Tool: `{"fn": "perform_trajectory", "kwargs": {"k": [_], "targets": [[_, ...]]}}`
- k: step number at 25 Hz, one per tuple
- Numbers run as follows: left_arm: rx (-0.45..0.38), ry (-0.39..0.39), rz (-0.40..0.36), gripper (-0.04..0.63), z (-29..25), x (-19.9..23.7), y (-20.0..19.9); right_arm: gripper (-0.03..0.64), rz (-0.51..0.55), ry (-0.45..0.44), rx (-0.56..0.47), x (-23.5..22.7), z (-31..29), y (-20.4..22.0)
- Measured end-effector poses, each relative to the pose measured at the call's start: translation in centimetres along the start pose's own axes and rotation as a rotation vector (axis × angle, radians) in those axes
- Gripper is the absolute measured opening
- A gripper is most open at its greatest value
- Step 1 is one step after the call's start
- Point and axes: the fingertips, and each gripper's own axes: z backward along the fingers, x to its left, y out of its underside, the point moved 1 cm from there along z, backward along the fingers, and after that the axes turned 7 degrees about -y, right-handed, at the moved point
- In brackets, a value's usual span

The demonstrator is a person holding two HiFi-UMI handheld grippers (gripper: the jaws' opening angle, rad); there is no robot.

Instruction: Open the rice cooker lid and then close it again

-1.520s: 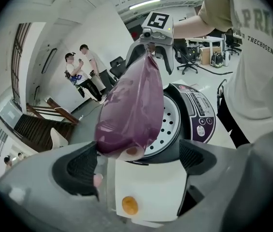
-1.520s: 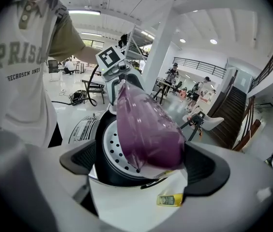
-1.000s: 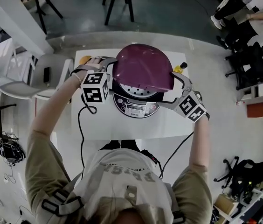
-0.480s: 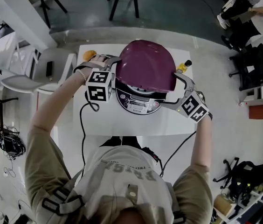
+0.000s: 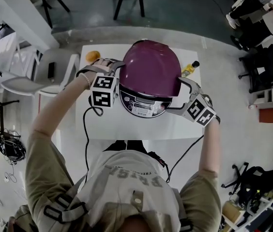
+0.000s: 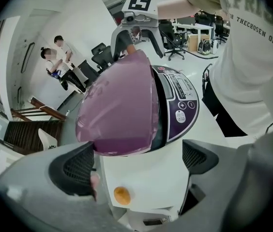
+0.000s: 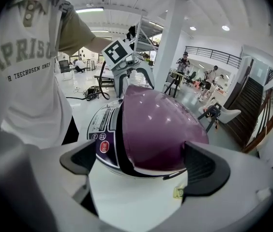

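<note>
Head view: rice cooker lid [image 5: 151,67] between left gripper [image 5: 115,74] and right gripper [image 5: 174,94], both wide.

The person wears a cream shirt [image 5: 122,187] with grey printed lettering and olive short sleeves [image 5: 37,166], crossed by dark harness straps [image 5: 61,210]. The left gripper [image 6: 139,161] and right gripper [image 7: 144,166] are pale grey shells with dark, mesh-textured pads [image 6: 78,168]. Each carries a white cube [image 5: 102,91] of black square markers and trails a black cable [image 5: 83,139].
</note>
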Motion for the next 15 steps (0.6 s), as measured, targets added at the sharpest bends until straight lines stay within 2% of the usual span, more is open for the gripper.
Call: {"fn": "perform_trajectory", "kwargs": {"k": [4, 15], "targets": [[0.007, -0.003, -0.005, 0.581, -0.2, -0.3, 0.2, 0.538, 0.016, -0.016, -0.018, 0.3, -0.5, -0.1], [0.033, 0.022, -0.036, 0.583, -1.4, -1.8, 0.7, 0.538, 0.001, -0.066, 0.040, 1.3, -1.7, 1.4]]}}
